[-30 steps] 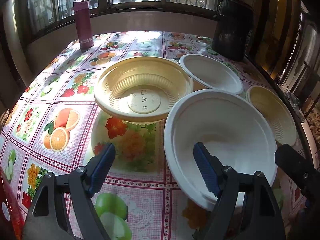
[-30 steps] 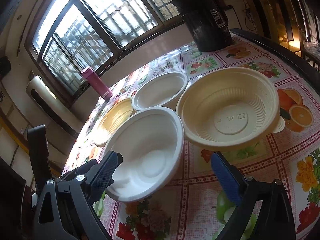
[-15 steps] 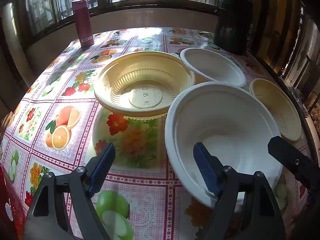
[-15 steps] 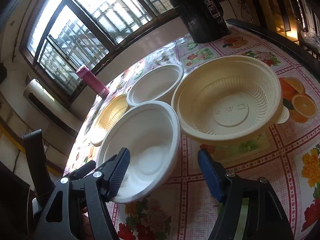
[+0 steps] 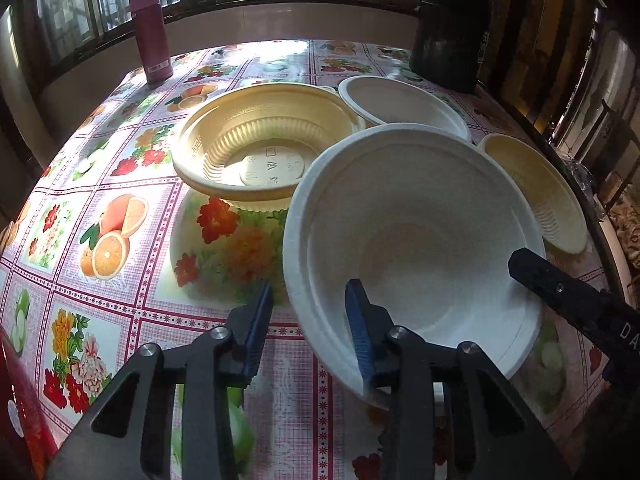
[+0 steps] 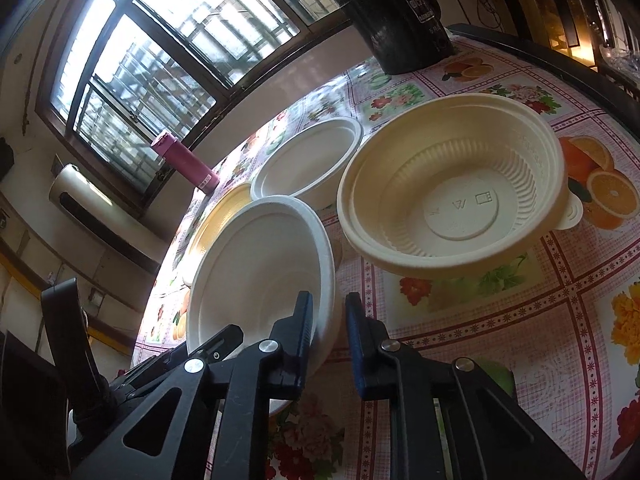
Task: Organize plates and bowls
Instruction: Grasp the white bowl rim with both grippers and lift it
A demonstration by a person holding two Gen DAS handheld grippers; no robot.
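A large white bowl [image 5: 420,240] [image 6: 260,272] sits on the fruit-print table [image 5: 100,200], nearest me. My left gripper [image 5: 309,296] straddles its near-left rim, one finger inside and one outside. Its jaws are closing, and a strip of tablecloth still shows beside the outer pad. My right gripper [image 6: 329,304] is closing on the opposite rim, its pads tight against the wall; one of its fingers [image 5: 560,292] shows in the left wrist view. A large cream bowl [image 5: 260,148] [image 6: 452,200], a second white bowl [image 5: 400,104] [image 6: 308,160] and a smaller cream bowl [image 5: 536,192] [image 6: 216,224] stand behind.
A pink bottle [image 5: 152,36] [image 6: 186,160] stands at the far left by the window. A black kettle [image 5: 452,32] [image 6: 392,12] stands at the far right. The table's dark right edge [image 5: 600,220] runs close behind the smaller cream bowl. A red object [image 5: 16,400] sits at the near left.
Both grippers' jaws have narrowed sharply, from wide apart to astride the white bowl's rim. The bowl now looks nearer and shifted left in the left wrist view.
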